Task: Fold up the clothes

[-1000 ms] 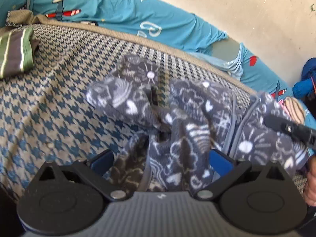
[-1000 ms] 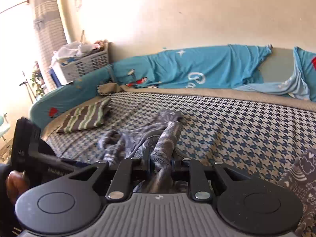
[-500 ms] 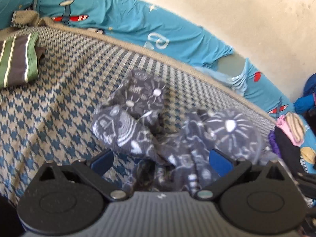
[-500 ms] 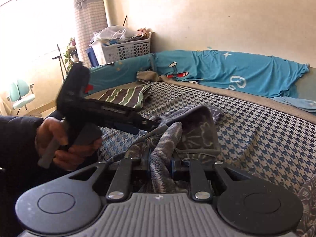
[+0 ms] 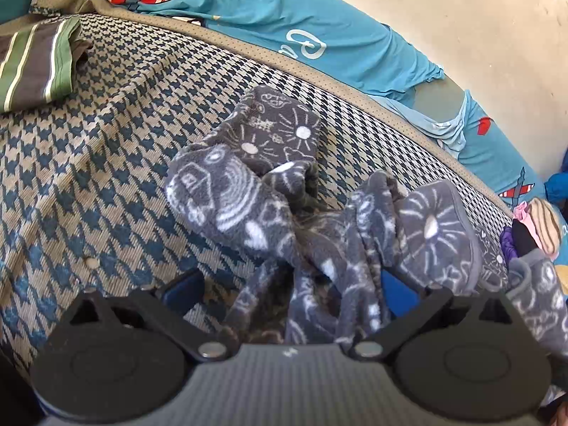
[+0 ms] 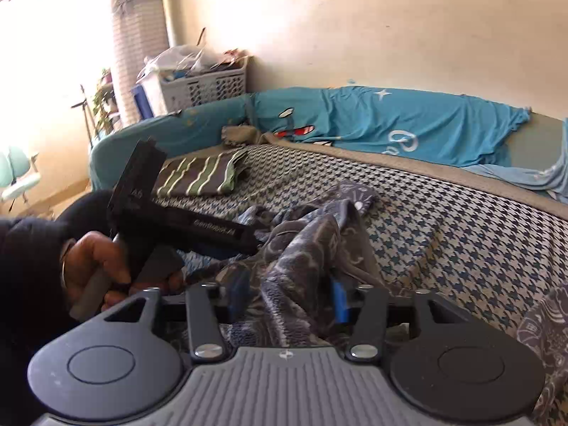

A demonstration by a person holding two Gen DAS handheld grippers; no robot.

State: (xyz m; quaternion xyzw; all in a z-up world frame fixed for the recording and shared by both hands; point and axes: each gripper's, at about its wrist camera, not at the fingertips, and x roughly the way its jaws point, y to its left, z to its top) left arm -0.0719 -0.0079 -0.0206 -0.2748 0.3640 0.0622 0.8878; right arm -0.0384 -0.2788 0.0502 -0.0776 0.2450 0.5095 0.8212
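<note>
Fleece garment [image 5: 319,234], grey with white doodles, lies bunched at centre frame on the houndstooth bed [image 5: 106,142]. Left gripper [image 5: 291,287] stands open, cloth loose between its blue pads. Right gripper [image 6: 287,294] is opening, fleece draped between its fingers, no longer pinched. Judging by this, a release is under way; next comes spreading the garment flat and finding an edge.

R gripper [image 6: 285,296] jaws opening, w/ a bunched fold of grey patterned fleece [image 6: 301,259] between the blue pads. Fleece lies crumpled on the houndstooth bed [image 6: 443,220]. L gripper [image 6: 198,229], held in a hand [image 6: 96,266], points into the fleece. Striped folded garment [image 6: 198,174] behind; laundry basket [image 6: 202,85] by the wall.
</note>
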